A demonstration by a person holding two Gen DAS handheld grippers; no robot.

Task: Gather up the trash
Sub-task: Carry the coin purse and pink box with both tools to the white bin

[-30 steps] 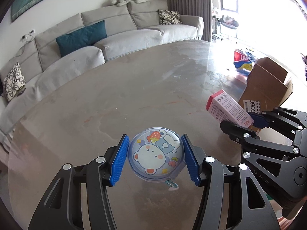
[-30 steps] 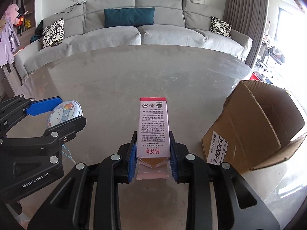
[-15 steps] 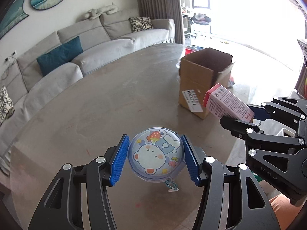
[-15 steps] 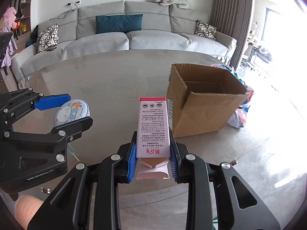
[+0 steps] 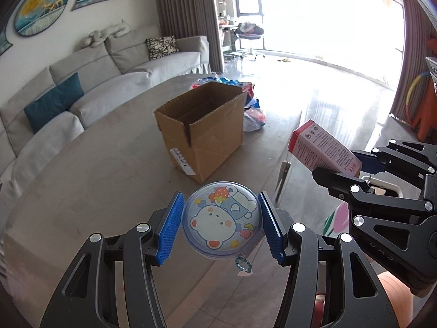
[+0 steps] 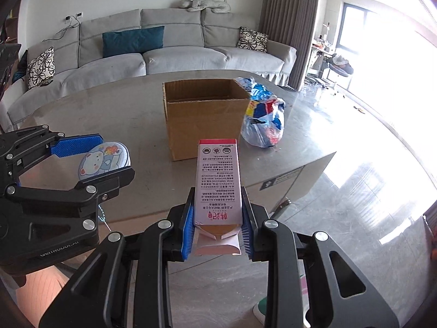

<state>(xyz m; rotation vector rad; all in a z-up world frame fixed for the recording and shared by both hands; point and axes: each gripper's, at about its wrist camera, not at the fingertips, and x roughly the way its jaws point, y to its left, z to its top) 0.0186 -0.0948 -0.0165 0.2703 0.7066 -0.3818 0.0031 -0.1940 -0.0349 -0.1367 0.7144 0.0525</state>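
My left gripper (image 5: 221,228) is shut on a round clear case with a cartoon bear (image 5: 222,221), a small bead chain dangling below it. The case (image 6: 103,161) also shows at the left of the right wrist view. My right gripper (image 6: 217,225) is shut on a pink and white carton (image 6: 218,186), which shows at the right of the left wrist view as the carton (image 5: 322,147). An open cardboard box (image 5: 202,128) stands on the grey table (image 5: 95,180) ahead of both grippers, the box (image 6: 203,114) upright with its flaps open.
A plastic bag of colourful trash (image 6: 263,117) lies against the box's right side near the table edge (image 6: 300,164). A grey sofa (image 6: 153,54) with cushions runs behind the table. Glossy floor (image 6: 355,191) spreads to the right.
Both grippers have swung toward the cardboard box, which has moved from the right edge to the centre of both views. The holds on the case and the carton are unchanged.
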